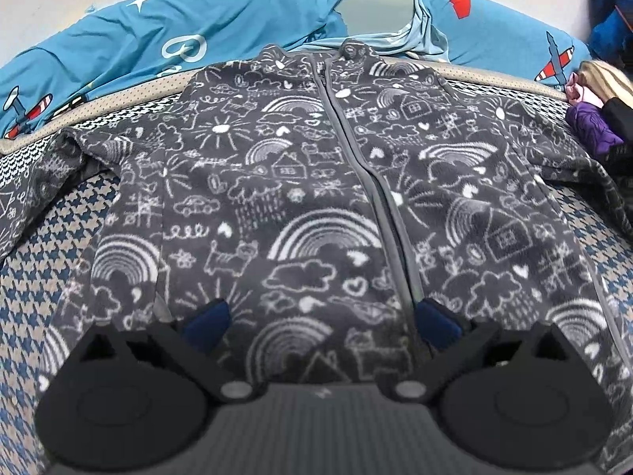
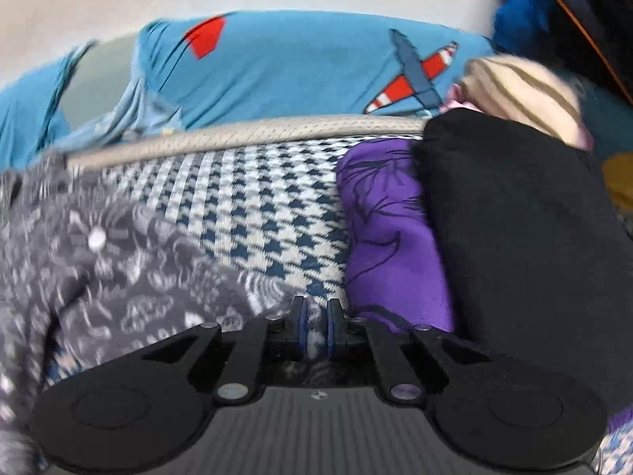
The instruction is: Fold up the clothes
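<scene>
1. Left gripper (image 1: pixel 322 322) first: its jaws are spread wide apart and hover over the bottom hem of the grey doodle-print fleece jacket (image 1: pixel 316 182), one blue pad either side of the hem area. Nothing is pinched. I'd guess it's just parked there, ready to pin or grab the hem once the sleeves are dealt with.
2. The jacket lies front-up, zipped, spread flat straight ahead of the left jaws on the houndstooth-covered bed (image 1: pixel 43 237), collar at the far end. Both sleeves stick out sideways, so the fold looks barely started — flat and symmetric is what you want before folding sleeves in.
3. Beyond the collar, well past the jaws, there's a blue airplane-print sheet (image 1: pixel 118 39) bunched along the wall. It's just background stuff.
4. Right gripper (image 2: pixel 316 326): jaws are pressed together on a bit of grey patterned fleece — you can see fuzzy fabric squeezed between the blue pads. It looks like the end of the jacket's right sleeve (image 2: pixel 118 269), which trails off to the left of those jaws. Probably grabbed there so the sleeve can swing across the chest.
5. Just right of the right jaws sit a purple garment (image 2: pixel 387 229) and a black garment (image 2: pixel 514 237), with something cream-striped behind. Looks like a pile set aside, though I can't tell if it's folded or still waiting.
</scene>
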Demonstrator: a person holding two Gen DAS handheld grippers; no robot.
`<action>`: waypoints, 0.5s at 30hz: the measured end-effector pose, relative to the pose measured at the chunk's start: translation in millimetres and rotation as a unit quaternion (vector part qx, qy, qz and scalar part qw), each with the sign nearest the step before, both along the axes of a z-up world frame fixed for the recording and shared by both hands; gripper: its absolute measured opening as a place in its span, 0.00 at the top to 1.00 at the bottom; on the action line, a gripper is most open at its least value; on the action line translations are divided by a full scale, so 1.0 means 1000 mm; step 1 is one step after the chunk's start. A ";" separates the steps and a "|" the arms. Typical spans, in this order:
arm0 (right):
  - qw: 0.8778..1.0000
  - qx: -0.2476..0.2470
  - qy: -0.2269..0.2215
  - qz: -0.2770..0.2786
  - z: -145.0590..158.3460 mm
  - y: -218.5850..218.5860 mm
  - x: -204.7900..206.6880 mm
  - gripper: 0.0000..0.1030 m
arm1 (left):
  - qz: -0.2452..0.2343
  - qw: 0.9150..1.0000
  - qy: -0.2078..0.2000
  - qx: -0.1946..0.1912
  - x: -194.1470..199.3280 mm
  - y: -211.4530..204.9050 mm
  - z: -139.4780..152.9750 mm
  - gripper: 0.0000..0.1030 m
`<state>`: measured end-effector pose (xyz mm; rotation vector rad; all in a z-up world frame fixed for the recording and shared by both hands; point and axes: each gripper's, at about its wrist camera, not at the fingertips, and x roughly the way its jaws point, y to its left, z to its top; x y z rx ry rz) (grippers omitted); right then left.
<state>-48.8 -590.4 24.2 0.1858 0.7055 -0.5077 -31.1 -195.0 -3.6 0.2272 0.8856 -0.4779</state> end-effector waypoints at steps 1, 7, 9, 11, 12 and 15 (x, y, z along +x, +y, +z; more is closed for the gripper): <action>1.000 0.001 -0.012 -0.006 0.005 -0.001 -0.004 0.92 | -0.001 1.000 -0.001 0.001 0.000 0.000 0.000 0.02; 0.997 0.026 -0.051 0.055 0.025 0.014 -0.023 0.86 | -0.001 1.000 -0.004 0.004 -0.003 -0.001 0.000 0.02; 0.993 0.035 -0.057 0.096 0.029 0.024 -0.028 0.83 | 0.000 1.000 -0.004 0.005 -0.003 -0.001 0.000 0.02; 0.988 0.030 -0.061 0.139 0.033 0.038 -0.031 0.79 | 0.000 1.000 -0.005 0.005 -0.004 -0.001 0.000 0.02; 0.985 0.028 -0.062 0.156 0.034 0.045 -0.032 0.78 | 0.000 1.000 -0.006 0.005 -0.004 0.000 0.000 0.02; 0.978 0.028 -0.065 0.198 0.033 0.060 -0.032 0.72 | -0.002 1.000 -0.007 0.005 -0.006 0.000 -0.001 0.02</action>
